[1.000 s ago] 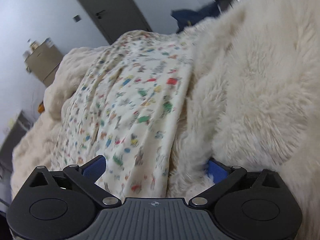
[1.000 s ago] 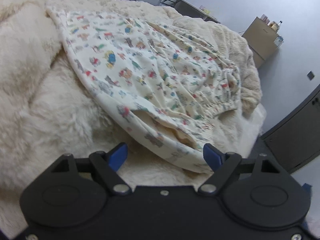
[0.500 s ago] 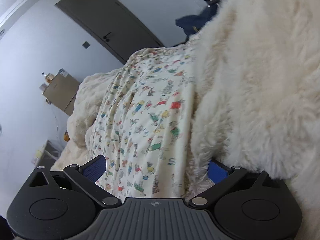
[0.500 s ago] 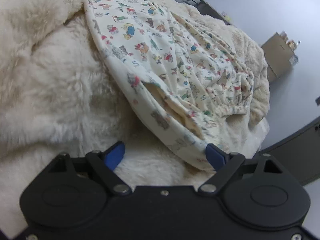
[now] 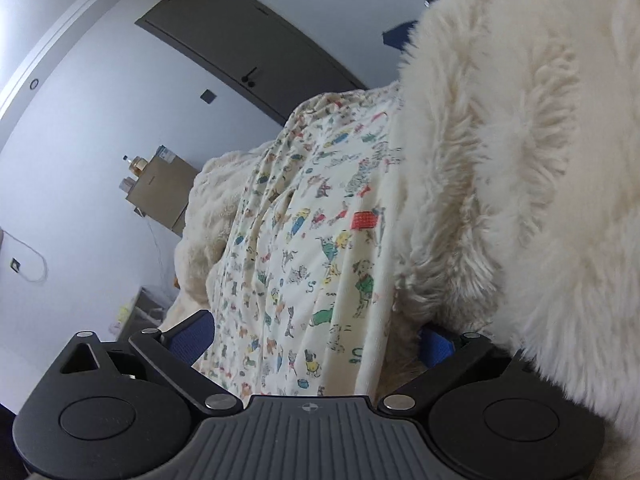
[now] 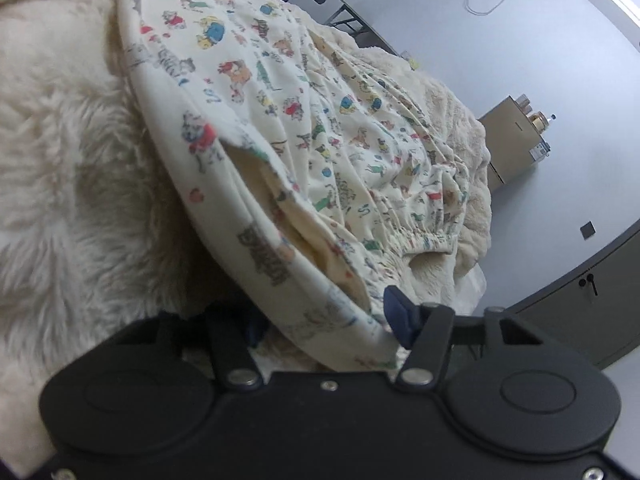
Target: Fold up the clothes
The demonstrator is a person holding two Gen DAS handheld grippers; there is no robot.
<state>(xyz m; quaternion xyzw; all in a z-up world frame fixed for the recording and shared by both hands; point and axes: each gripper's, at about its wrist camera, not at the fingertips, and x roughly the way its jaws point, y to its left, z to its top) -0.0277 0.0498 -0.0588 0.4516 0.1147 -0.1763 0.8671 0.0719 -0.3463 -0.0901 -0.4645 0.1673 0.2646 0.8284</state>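
Observation:
A cream garment printed with small coloured animals (image 5: 320, 240) lies spread on a fluffy white blanket (image 5: 520, 200). In the left wrist view its near edge runs between the blue pads (image 5: 192, 336) of my left gripper (image 5: 314, 340), which stands open and wide of the cloth. In the right wrist view the garment (image 6: 320, 120) shows a gathered elastic band (image 6: 424, 236) at the far right. Its near hem lies between the jaws of my right gripper (image 6: 326, 322), which are closing. The right pad (image 6: 398, 316) is at the cloth's edge; the left one sits in shadow under the fold.
The blanket (image 6: 60, 160) bulges high beside the garment. A brown cabinet with bottles (image 5: 160, 188) stands against the white wall, and a dark grey door (image 5: 240, 52) is behind. A dark cupboard front (image 6: 580, 292) is at the right.
Both grippers came down close to the garment's near edge. The right fingers drew nearer each other around the hem. The left view tilted, with more wall and door in sight.

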